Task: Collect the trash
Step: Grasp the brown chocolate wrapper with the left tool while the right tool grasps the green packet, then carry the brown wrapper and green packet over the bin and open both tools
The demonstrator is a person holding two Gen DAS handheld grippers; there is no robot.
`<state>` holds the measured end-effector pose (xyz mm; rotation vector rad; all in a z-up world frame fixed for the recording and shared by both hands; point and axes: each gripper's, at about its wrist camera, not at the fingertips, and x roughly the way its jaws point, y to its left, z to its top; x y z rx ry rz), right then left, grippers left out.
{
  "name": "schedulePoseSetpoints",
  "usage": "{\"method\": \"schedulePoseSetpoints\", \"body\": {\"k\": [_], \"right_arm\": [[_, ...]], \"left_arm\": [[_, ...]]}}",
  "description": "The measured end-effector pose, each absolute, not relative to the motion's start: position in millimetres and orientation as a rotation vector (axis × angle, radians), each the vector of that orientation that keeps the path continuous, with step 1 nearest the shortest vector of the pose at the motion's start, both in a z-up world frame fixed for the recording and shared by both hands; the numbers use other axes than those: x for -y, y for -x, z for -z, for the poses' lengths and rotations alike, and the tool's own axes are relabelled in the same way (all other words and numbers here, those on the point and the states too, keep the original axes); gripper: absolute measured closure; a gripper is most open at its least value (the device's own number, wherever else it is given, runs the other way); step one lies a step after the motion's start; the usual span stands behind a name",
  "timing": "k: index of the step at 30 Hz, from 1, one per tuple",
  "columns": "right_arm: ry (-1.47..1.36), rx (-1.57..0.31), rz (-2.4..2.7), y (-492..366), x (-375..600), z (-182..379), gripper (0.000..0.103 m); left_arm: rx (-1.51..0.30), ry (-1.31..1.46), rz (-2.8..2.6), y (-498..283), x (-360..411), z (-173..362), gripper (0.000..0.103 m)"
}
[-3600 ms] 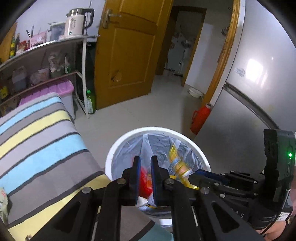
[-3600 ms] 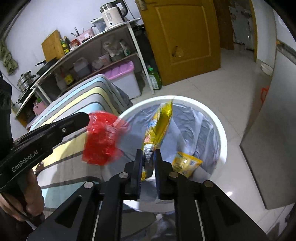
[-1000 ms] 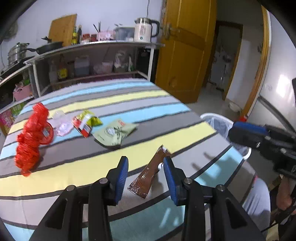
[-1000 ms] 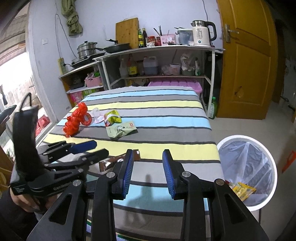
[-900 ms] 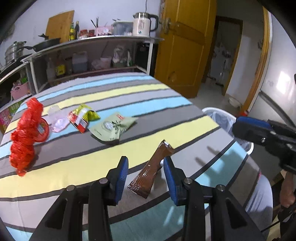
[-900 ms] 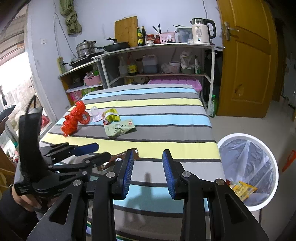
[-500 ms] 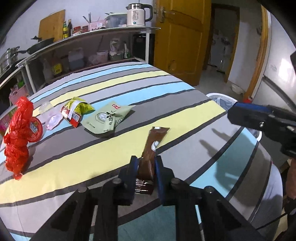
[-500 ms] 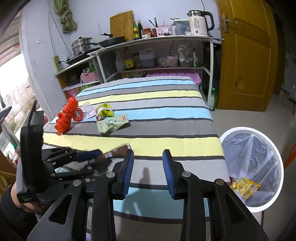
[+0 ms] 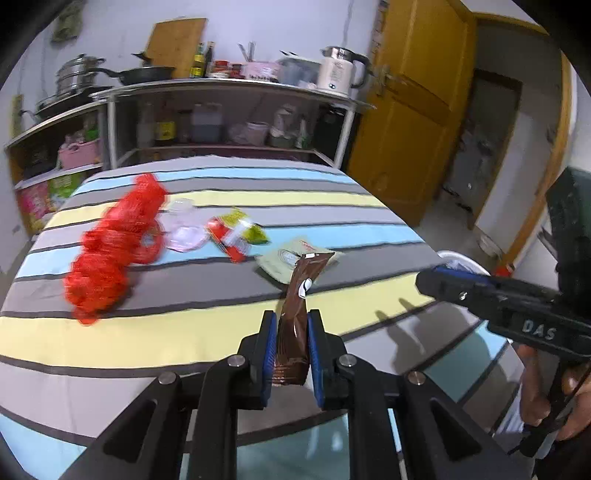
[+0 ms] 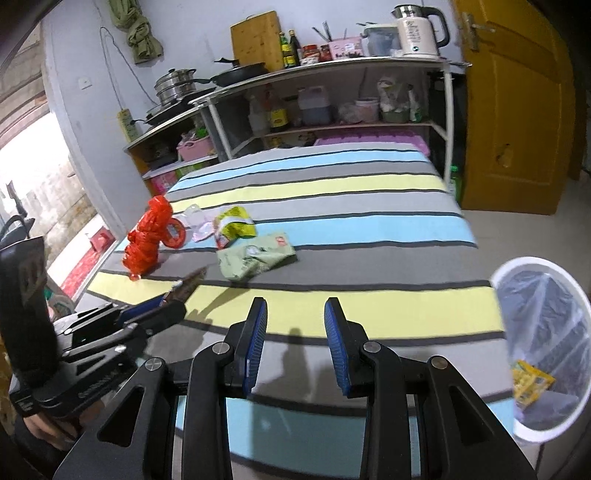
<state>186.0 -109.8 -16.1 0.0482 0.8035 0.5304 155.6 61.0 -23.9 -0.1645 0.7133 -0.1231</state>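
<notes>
My left claw (image 9: 290,345) is clenched on the brown wrapper (image 9: 297,317), its blue pads (image 9: 269,343) pressing the lower end from both sides. The jaws have just been closing on it. The wrapper stands up out of the grip, its top edge leaning toward the green packet (image 9: 286,260) behind it (whether its far end still touches the cloth I cannot tell).

My right claw (image 10: 295,341) hangs released over the near edge of the table (image 10: 351,306), with nothing between its pads. From that side I see the left claw low at the left with the brown wrapper sticking out of its tip.

Further up the striped cloth lies the rest of the litter: the green packet, flat and crumpled on a grey stripe; just behind it a yellow-green and red snack bag (image 10: 234,227); then a clear plastic cup (image 10: 197,221) beside it; and at the far left a red net bag (image 10: 147,236), which touches a red ring of tape (image 10: 175,232).

The white bin (image 10: 541,347) stands on the floor off the table's right corner, lined with a clear bag, a yellow wrapper (image 10: 532,380) lying inside.

Beyond the table a metal shelf (image 10: 332,96) holds pots, bottles and a kettle (image 10: 417,31), and a yellow door (image 10: 513,107) stands at the right.
</notes>
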Motion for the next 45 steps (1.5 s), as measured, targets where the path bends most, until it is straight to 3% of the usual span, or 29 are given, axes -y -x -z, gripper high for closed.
{"method": "schedulePoseSetpoints", "body": {"k": [13, 17, 25, 26, 28, 31, 45], "right_arm": [[-0.144, -0.943, -0.564, -240, 51, 47, 0.070], [-0.191, -0.966, -0.533, -255, 48, 52, 0.060], [-0.179, -0.980, -0.463, -269, 35, 55, 0.060], [-0.161, -0.979, -0.459, -269, 33, 55, 0.063], [-0.109, -0.970, -0.425, -267, 29, 55, 0.079], [-0.102, -0.966, -0.425, -265, 33, 55, 0.086], [-0.092, -0.868, -0.475, -211, 82, 27, 0.086]], "left_arm": [[-0.659, 0.225, 0.081, -147, -112, 20, 0.086], [-0.651, 0.243, 0.087, -149, -119, 22, 0.086], [-0.655, 0.270, 0.110, -150, -124, 28, 0.086], [-0.655, 0.271, 0.112, -150, -124, 28, 0.086], [-0.656, 0.272, 0.114, -150, -124, 29, 0.086], [-0.658, 0.264, 0.109, -150, -124, 29, 0.086], [-0.668, 0.241, 0.112, -147, -91, 16, 0.086]]}}
